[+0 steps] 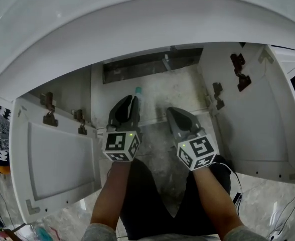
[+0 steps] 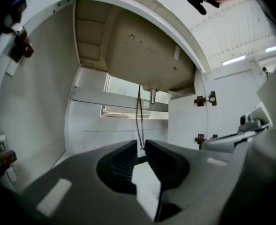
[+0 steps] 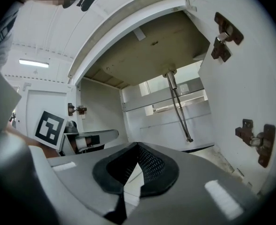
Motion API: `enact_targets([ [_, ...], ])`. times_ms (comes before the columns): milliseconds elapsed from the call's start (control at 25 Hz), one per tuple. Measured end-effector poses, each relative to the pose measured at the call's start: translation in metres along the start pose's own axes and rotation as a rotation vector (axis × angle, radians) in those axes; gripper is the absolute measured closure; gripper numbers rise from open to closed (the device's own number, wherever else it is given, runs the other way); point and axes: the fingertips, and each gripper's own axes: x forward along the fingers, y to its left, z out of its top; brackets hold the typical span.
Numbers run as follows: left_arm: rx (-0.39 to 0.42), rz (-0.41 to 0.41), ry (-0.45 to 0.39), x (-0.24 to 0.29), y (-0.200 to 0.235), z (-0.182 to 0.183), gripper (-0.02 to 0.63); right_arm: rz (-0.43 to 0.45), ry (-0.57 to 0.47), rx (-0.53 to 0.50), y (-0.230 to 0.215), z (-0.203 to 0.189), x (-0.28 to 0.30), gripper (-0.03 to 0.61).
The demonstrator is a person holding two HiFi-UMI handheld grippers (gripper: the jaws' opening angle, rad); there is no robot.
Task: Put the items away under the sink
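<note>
The under-sink cabinet (image 1: 180, 87) stands open in front of me. A clear bottle with a teal cap (image 1: 138, 91) stands upright on its floor, just beyond my left gripper (image 1: 132, 101) and partly hidden by it. The left jaws are only a narrow slit apart, with nothing between them (image 2: 141, 146). My right gripper (image 1: 171, 111) hovers at the cabinet's front edge, a little right of the bottle. Its jaws meet at the tips and hold nothing (image 3: 138, 145). In the right gripper view the left gripper (image 3: 88, 137) appears at the left with its marker cube (image 3: 49, 128).
Both white doors hang open, the left door (image 1: 57, 164) and the right door (image 1: 260, 119), with brown hinges (image 1: 240, 72) on the cabinet sides. The sink basin's underside (image 2: 142, 55) looms overhead. A drain stub and hoses (image 2: 139, 111) (image 3: 178, 107) drop at the back.
</note>
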Motion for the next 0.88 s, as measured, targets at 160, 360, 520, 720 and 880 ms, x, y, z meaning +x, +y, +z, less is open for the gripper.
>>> enact_targets([
  [160, 0.001, -0.031, -0.029, -0.015, -0.025, 0.014, 0.572, 0.022, -0.020, -0.034, 0.007, 0.011, -0.001, 0.581],
  [360, 0.032, -0.127, -0.022, -0.011, -0.051, 0.012, 0.603, 0.044, 0.011, -0.090, 0.013, 0.004, -0.001, 0.581],
  [520, 0.084, -0.167, -0.041, -0.014, -0.059, 0.015, 0.603, 0.061, -0.014, -0.086, 0.018, 0.011, -0.001, 0.581],
  [720, 0.048, -0.163, -0.026, -0.017, -0.064, 0.018, 0.603, 0.046, -0.007, -0.069, 0.013, 0.029, -0.009, 0.581],
  [880, -0.001, -0.157, -0.009, -0.038, -0.070, 0.048, 0.603, 0.067, 0.074, -0.058, 0.023, 0.054, -0.033, 0.581],
])
